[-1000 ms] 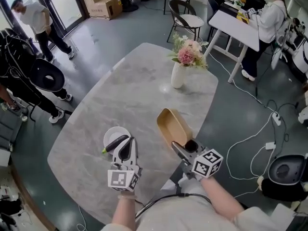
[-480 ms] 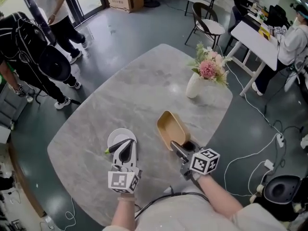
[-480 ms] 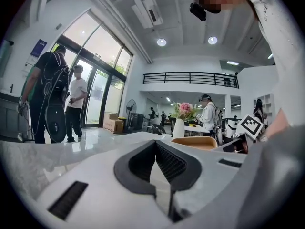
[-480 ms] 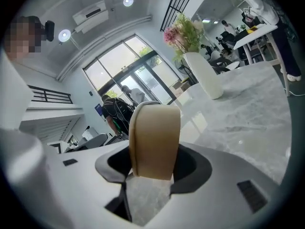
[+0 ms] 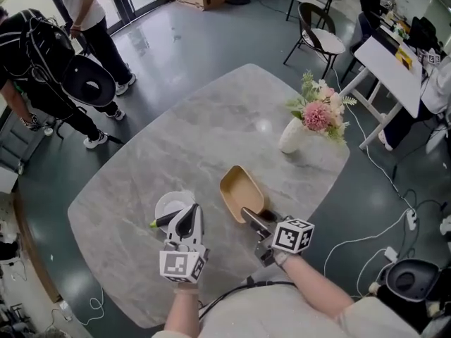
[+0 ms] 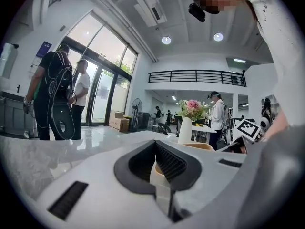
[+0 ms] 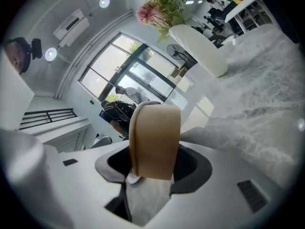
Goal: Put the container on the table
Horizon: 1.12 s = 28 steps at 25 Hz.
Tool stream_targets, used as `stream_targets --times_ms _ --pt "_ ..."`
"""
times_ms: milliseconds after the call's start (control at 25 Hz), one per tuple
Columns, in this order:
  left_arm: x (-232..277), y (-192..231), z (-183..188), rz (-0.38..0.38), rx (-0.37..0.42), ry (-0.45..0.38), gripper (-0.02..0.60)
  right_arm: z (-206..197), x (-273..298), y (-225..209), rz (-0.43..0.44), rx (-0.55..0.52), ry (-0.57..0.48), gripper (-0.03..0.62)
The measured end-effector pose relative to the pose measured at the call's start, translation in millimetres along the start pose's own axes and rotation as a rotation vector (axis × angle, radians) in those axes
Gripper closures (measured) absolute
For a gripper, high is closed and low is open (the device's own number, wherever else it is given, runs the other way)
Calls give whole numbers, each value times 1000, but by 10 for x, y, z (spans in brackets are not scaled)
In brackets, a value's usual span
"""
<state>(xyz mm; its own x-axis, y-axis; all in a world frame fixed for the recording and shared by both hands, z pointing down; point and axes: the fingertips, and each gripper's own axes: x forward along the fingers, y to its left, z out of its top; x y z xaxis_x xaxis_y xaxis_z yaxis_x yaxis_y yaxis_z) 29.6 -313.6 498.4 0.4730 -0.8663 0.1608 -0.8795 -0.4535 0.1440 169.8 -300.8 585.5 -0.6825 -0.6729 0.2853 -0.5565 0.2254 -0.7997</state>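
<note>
The container is a tan wooden bowl [image 5: 238,190], oblong and tilted, low over the grey marble table [image 5: 176,139]. My right gripper [image 5: 248,215] is shut on its near rim; in the right gripper view the tan wall [image 7: 155,137] stands edge-on between the dark pads. I cannot tell whether the bowl touches the table. To its left, my left gripper [image 5: 180,219] is shut on a white round dish [image 5: 168,204], whose white edge [image 6: 159,175] shows between the jaws. The bowl's rim [image 6: 198,147] appears to the right in the left gripper view.
A white vase of pink flowers [image 5: 294,134] stands on the table's far right part. Two people [image 5: 49,55] stand beyond the far left edge. A chair [image 5: 320,37], a white desk [image 5: 394,55] and floor cables [image 5: 366,238] lie to the right.
My right gripper has brought the bowl leftward and lower toward the table. The left gripper with the dish has shifted only a little. The view has swung, so the vase sits further right.
</note>
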Motion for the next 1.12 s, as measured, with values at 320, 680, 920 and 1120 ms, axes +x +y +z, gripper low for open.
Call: stream_targets --times_ms 320,680,920,1120 --pt "-60 75 -51 46 1 14 577 -37 245 39 69 209 -5 373" --pt "-166 154 -23 88 0 7 577 -22 409 80 128 375 8 379" --pt "-217 178 -1 104 -9 -2 577 -60 446 112 141 415 35 362" --pt "-252 197 5 110 -8 -9 577 -87 453 183 181 426 65 324"
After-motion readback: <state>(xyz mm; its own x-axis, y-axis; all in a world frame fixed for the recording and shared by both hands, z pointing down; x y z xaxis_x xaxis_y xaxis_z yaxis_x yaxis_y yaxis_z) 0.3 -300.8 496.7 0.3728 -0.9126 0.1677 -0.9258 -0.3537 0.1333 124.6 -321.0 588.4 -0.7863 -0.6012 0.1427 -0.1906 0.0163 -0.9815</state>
